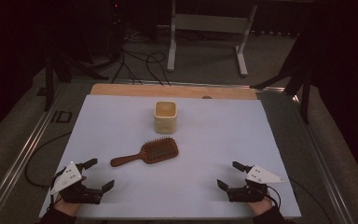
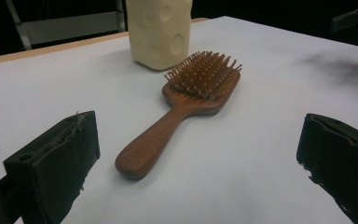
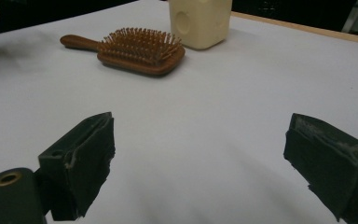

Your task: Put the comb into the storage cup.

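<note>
Both grippers sit at the near table edge in the high view: left gripper (image 1: 96, 173) and right gripper (image 1: 229, 175), jaws spread on each, holding nothing. Hairbrush (image 1: 147, 152) lies mid-table on the white sheet (image 1: 116, 121), bristles up, handle pointing toward the left gripper, head just in front of the cream cup (image 1: 165, 116) (apart, not touching, as far as this dim frame lets me judge).

Left gripper view: jaws wide apart, brush handle end between them but farther out, nothing gripped. Handle runs away toward the head and cup.

Right gripper view: jaws spread, empty; brush well off to the upper left, cup behind it.

Step, as I judge it: start pose, before any reach. Next move likely calls for the left gripper to advance, straddle the handle, close.
</note>
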